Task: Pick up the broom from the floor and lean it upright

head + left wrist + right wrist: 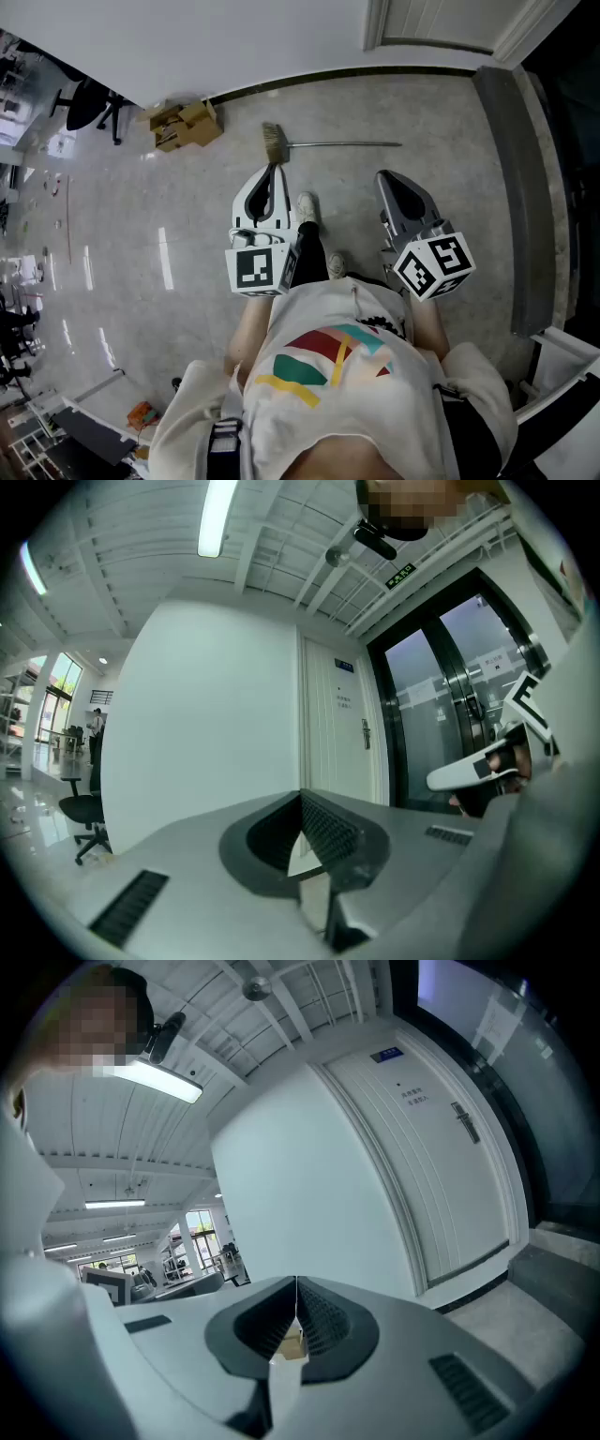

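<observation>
- Broom: lies flat on the pale floor, close to the white wall, with the bristle head at picture left and the thin handle running to the right.
- Left gripper: held level in front of the body, clenched with nothing between the jaws, with its tip just under the bristle head in the head view but not touching it.
- Right gripper: also closed tight and empty, tilted slightly down, below the far end of the handle and apart from it.
- Pads in the left gripper view: pressed together, with only wall and door behind.
- Cardboard box: stands against the wall, left of the broom, near it but apart.
- Shoes: visible between the two grippers, toes toward the broom.
- White door: at the top right, beside the wall.
</observation>
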Tool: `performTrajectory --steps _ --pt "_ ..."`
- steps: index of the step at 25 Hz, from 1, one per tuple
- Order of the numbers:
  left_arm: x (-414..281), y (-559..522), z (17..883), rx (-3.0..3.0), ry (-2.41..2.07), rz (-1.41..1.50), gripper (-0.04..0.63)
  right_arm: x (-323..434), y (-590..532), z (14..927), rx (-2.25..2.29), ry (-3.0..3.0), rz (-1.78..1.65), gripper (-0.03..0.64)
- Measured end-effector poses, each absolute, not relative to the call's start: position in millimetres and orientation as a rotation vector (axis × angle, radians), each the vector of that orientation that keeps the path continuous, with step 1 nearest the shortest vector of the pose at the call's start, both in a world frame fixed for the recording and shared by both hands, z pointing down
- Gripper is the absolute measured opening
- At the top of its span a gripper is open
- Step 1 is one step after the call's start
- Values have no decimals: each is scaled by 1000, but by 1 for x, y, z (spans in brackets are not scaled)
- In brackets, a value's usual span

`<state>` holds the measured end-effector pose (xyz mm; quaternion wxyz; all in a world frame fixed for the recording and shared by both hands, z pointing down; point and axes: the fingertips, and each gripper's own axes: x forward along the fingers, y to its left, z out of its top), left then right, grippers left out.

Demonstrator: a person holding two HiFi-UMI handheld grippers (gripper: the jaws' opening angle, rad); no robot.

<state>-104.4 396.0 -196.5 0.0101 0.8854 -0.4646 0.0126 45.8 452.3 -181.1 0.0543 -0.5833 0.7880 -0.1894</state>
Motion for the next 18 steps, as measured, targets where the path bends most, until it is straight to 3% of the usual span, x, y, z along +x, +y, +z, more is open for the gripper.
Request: performTrajectory --steps 10,18 --pt "-81 261 -175 2765 -1369 23 46 67 331 -163 -1857 2340 -605 14" --pt "-76 103 -165 2755 -1269 23 46 64 173 -163 -1915 2324 -643 14"
